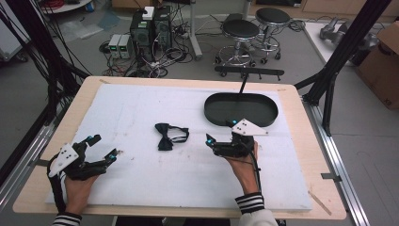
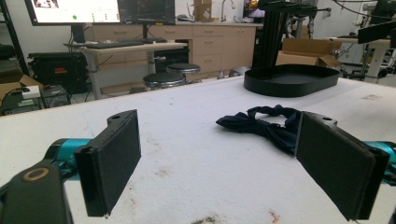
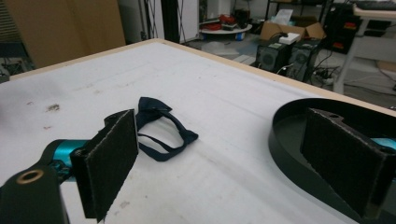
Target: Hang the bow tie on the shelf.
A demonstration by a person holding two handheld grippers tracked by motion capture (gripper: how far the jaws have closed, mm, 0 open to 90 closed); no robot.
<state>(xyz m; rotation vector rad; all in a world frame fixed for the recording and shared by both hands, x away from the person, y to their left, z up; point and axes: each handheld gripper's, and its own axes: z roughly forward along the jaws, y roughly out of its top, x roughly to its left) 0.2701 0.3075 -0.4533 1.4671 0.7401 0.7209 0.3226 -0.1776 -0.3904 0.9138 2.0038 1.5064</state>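
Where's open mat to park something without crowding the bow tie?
Free: the far-left mat between the bow tie and the table's left edge, and the near strip between the left gripper and right gripper. Tight: the gap between bow tie and black oval tray, where the right gripper sits.

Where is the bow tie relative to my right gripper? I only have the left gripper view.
Observer: The bow tie lies on the white mat, to the left of the right gripper and apart from it.
Operator: Is that gripper open?
Observer: Yes, in the right gripper view its jaws stand wide apart with nothing between them.
Operator: And the tray?
Observer: The black oval tray sits just beyond the right gripper, with nothing inside it.
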